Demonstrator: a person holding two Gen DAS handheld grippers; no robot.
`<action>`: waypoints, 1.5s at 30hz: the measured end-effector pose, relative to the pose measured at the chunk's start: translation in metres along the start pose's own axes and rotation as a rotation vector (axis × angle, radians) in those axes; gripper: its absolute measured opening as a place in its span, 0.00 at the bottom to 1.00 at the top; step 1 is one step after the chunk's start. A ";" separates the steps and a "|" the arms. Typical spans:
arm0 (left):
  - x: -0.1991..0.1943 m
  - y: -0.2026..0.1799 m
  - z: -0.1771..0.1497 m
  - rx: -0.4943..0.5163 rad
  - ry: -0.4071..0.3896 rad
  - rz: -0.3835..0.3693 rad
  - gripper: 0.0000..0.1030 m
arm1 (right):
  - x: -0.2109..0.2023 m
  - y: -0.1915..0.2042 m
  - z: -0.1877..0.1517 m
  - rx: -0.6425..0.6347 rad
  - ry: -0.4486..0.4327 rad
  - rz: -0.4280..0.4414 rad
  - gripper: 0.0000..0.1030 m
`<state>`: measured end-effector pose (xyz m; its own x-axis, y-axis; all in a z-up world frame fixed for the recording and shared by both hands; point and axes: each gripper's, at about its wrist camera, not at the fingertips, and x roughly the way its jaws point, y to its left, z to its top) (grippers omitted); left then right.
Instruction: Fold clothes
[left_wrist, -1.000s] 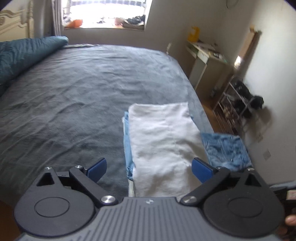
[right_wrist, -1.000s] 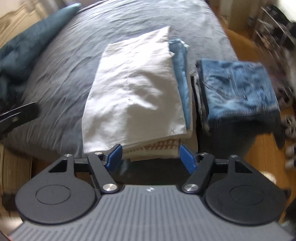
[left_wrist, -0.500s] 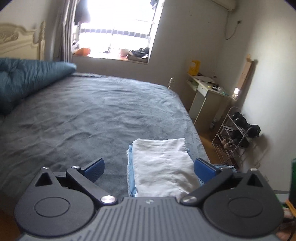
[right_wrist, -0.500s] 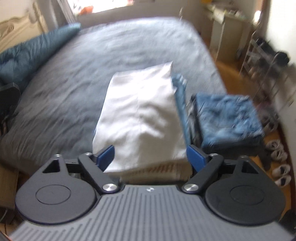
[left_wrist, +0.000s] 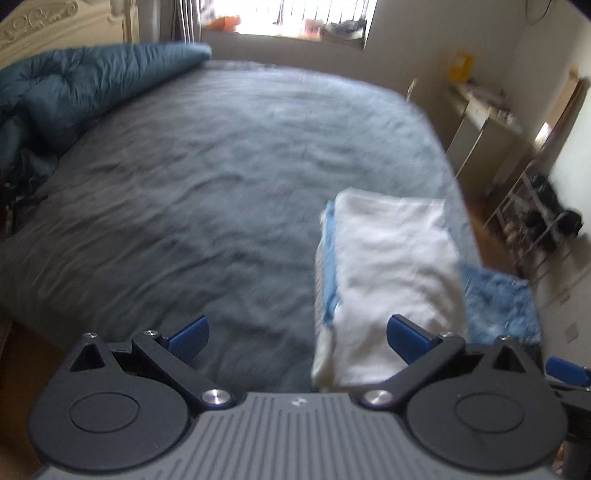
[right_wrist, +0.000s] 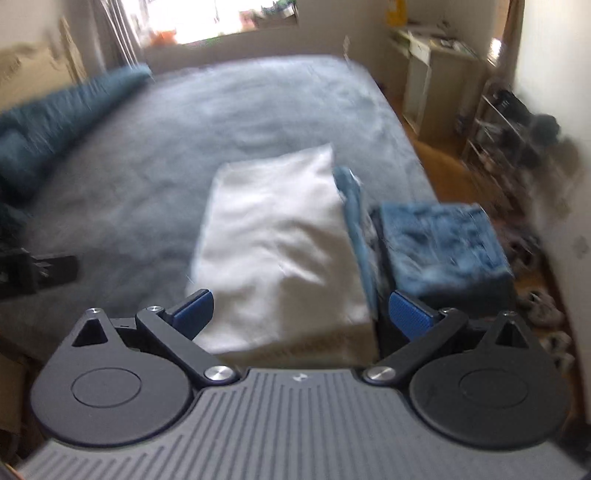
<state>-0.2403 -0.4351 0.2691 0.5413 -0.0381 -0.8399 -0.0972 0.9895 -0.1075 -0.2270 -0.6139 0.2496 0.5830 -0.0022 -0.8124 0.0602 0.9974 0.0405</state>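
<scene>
Both views were motion-blurred. The left tool (left_wrist: 297, 338) hung above the near edge of the bed (left_wrist: 221, 184), its blue pads spread wide with nothing between them. The right tool (right_wrist: 301, 310) was likewise spread and empty, held above the near end of the stack.

The white folded garment (right_wrist: 273, 236) lay flat on top of a stack at the bed's near corner. For the left tool it sat ahead and off to the right, partly behind the right pad; for the right tool it lay straight ahead, reaching down between the pads. A light blue folded garment (left_wrist: 328, 266) showed beneath it, its edge sticking out along one long side. At the stack's near end a further pale layer with a faint pattern showed under the white one; blur hid the details.

The folded jeans (right_wrist: 443, 247) sat just beside the stack, ahead and right of the right tool, at the bed's edge.

Far ahead and left of both tools, a teal duvet (left_wrist: 74, 92) was bunched by the headboard (left_wrist: 55, 26). A shoe rack (left_wrist: 535, 221) stood ahead and far right, along the wall.
</scene>
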 end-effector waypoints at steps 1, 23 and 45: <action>0.002 0.002 -0.001 -0.005 0.014 0.006 1.00 | 0.004 0.003 -0.001 -0.002 0.024 0.001 0.99; 0.020 -0.015 -0.007 0.055 0.098 0.052 1.00 | 0.024 0.018 -0.008 -0.011 0.137 -0.001 0.99; 0.023 -0.027 -0.012 0.064 0.118 0.025 1.00 | 0.028 0.009 -0.009 -0.042 0.153 -0.029 0.99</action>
<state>-0.2352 -0.4646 0.2467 0.4368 -0.0258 -0.8992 -0.0542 0.9970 -0.0550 -0.2178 -0.6043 0.2221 0.4510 -0.0227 -0.8922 0.0395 0.9992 -0.0054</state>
